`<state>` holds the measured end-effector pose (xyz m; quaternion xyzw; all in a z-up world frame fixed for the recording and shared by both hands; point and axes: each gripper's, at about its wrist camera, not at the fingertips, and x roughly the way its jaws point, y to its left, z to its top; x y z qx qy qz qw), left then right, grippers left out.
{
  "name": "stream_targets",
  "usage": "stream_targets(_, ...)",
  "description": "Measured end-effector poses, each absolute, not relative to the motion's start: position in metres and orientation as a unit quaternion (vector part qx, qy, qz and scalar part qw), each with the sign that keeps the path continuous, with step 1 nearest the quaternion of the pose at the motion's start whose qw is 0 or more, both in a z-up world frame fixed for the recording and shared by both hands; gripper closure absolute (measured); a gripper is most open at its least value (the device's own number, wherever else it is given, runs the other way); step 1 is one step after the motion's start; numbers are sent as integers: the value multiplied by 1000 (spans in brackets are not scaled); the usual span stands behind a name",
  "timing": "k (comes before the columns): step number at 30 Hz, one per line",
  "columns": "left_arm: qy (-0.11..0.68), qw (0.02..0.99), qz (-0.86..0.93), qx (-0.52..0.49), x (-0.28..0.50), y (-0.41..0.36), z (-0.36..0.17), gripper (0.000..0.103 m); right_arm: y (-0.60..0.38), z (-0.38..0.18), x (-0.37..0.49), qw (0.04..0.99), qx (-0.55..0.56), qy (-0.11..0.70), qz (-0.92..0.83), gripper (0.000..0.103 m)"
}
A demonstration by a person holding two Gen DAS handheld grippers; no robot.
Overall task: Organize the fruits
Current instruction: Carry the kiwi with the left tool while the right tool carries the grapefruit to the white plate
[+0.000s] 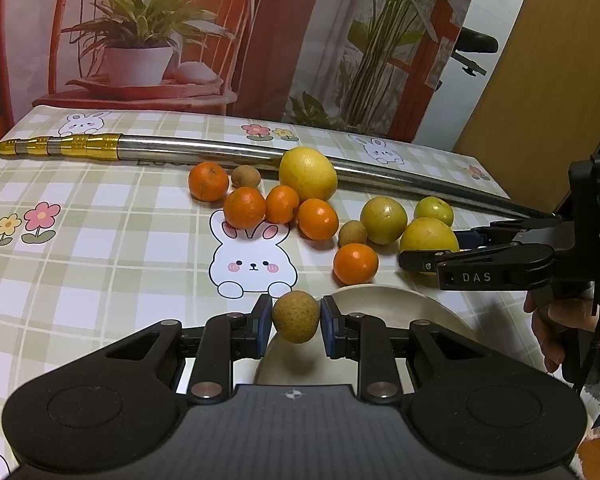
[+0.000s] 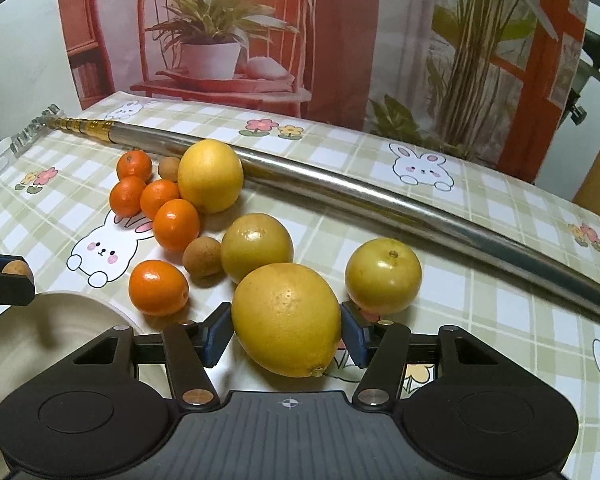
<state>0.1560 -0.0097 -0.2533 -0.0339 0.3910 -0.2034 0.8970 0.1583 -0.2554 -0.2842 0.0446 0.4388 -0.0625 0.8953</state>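
left gripper (image 1: 296, 322) clamped on 1 longan (image 1: 296, 321) over plate (image 1: 380, 300) rim | right gripper (image 2: 286, 326) pads against 1 lemon (image 2: 287, 318) | ahead: 5 tangerines, 3 yellow fruits, 2 longans | pole (image 2: 380, 196) bounds far side

Fruits (image 2: 204, 216) on the table (image 2: 480, 280), rod (image 2: 340, 188) behind them, plate (image 2: 40, 340) in front, left.

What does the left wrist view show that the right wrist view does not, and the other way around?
Only the left wrist view: a person's hand holding the right gripper from the side. Only the right wrist view: the right gripper closed on a large yellow citrus and the pole's toothed end. Both: the left gripper holding a small brown fruit, five tangerines, the plate.
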Motion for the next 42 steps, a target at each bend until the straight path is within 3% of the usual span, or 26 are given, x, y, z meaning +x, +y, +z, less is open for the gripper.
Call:
stream_targets(17,409,888,-209,-9,130,-11,-251,76,-231,-249,106,910,105,394,-82,51)
stream_targets(42,434,874,-218,24,101,-13,-265,76,-155,-264,56,891,110,435,-66,50)
